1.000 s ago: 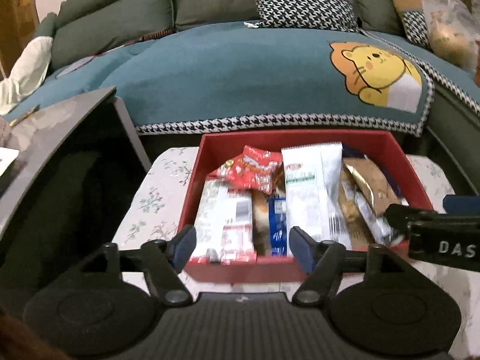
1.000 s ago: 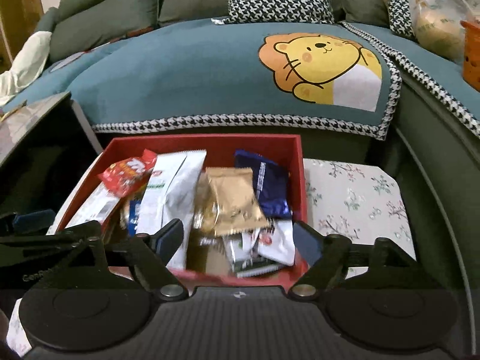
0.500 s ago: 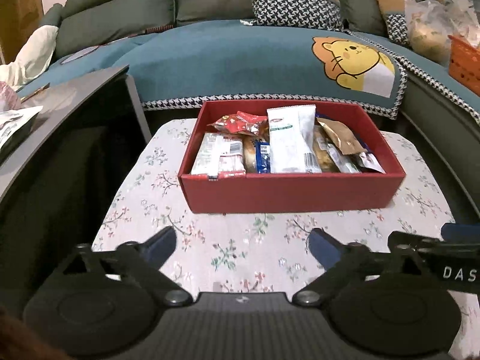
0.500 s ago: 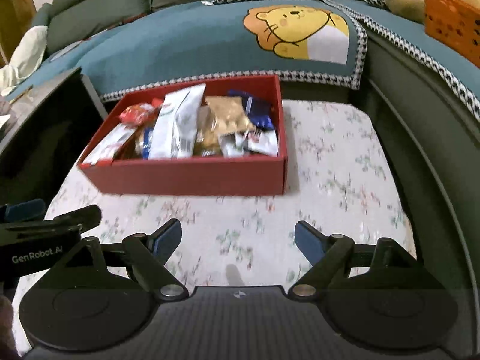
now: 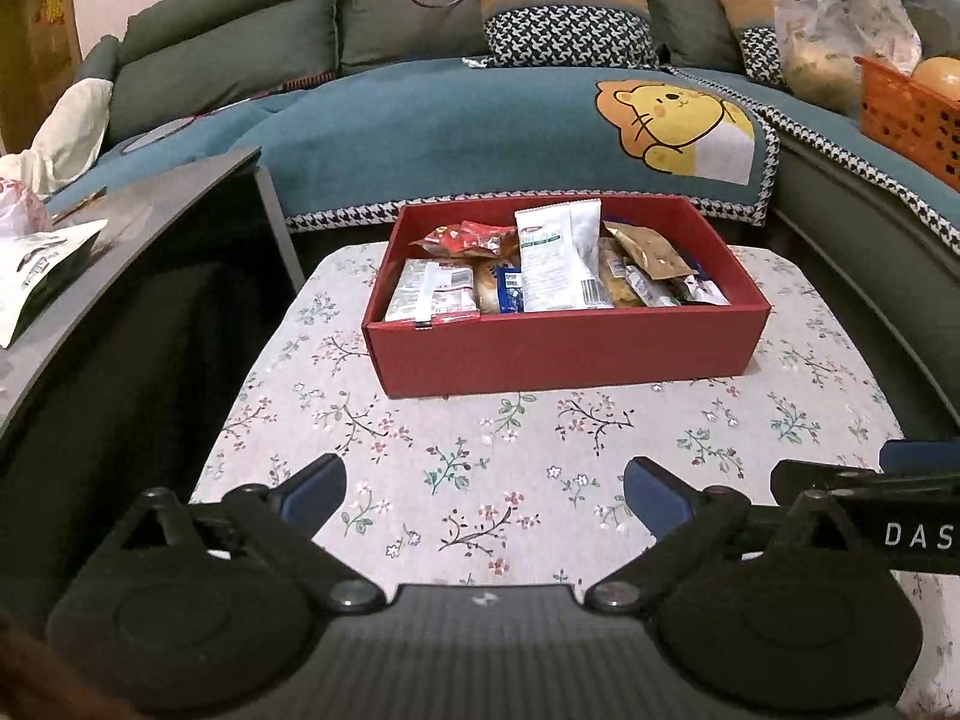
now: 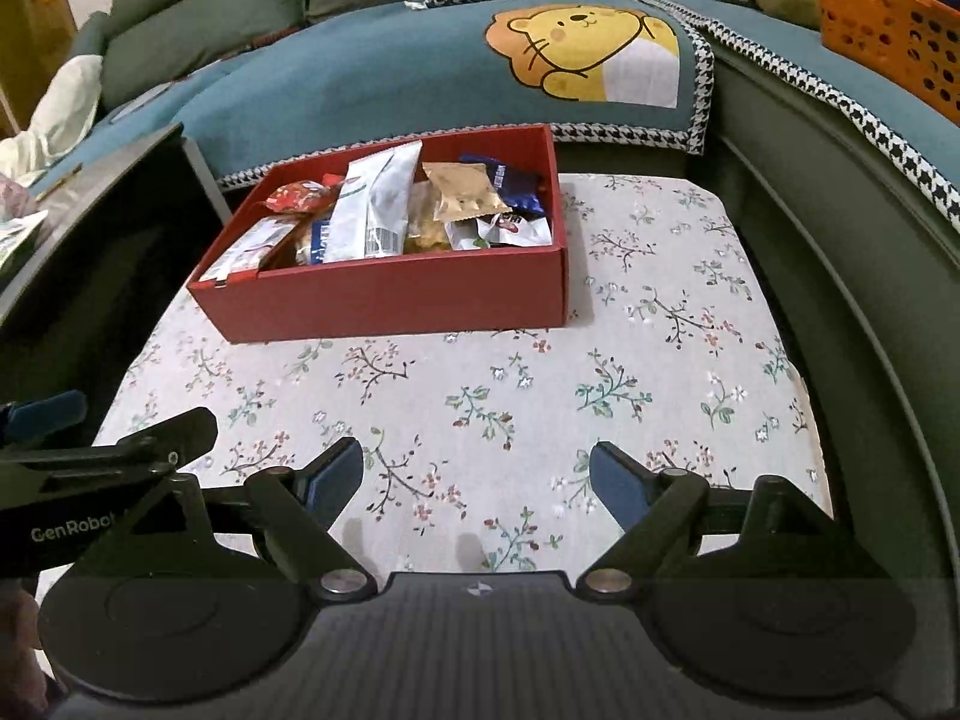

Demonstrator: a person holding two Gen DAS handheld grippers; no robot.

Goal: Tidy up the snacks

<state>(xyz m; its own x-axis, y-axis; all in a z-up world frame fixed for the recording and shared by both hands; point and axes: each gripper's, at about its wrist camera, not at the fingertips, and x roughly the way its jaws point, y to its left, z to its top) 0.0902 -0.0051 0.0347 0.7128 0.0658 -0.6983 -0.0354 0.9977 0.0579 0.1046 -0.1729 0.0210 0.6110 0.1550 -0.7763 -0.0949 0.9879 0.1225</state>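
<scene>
A red box (image 5: pixel 564 348) (image 6: pixel 384 294) stands on the far half of a floral-cloth table (image 5: pixel 480 450) (image 6: pixel 648 360). Several snack packets fill it, among them a white pouch (image 5: pixel 558 258) (image 6: pixel 375 207), a red packet (image 5: pixel 462 238) and a tan packet (image 6: pixel 462 192). My left gripper (image 5: pixel 485 495) hangs open over the near part of the cloth, well short of the box, with nothing between its blue pads. Beside it, my right gripper (image 6: pixel 477 477) is open and empty too, also on the near side. Each gripper's finger shows at the edge of the other's view.
A teal sofa cover with a lion picture (image 5: pixel 678 126) lies behind the table. A dark side table (image 5: pixel 120 222) with a white packet (image 5: pixel 36 270) stands at the left. An orange basket (image 6: pixel 888 18) and a plastic bag (image 5: pixel 840 42) sit on the sofa at the right.
Both grippers have drawn back from the red box toward the near edge of the table; the box now sits farther off and whole in both views. Both stay open and empty.
</scene>
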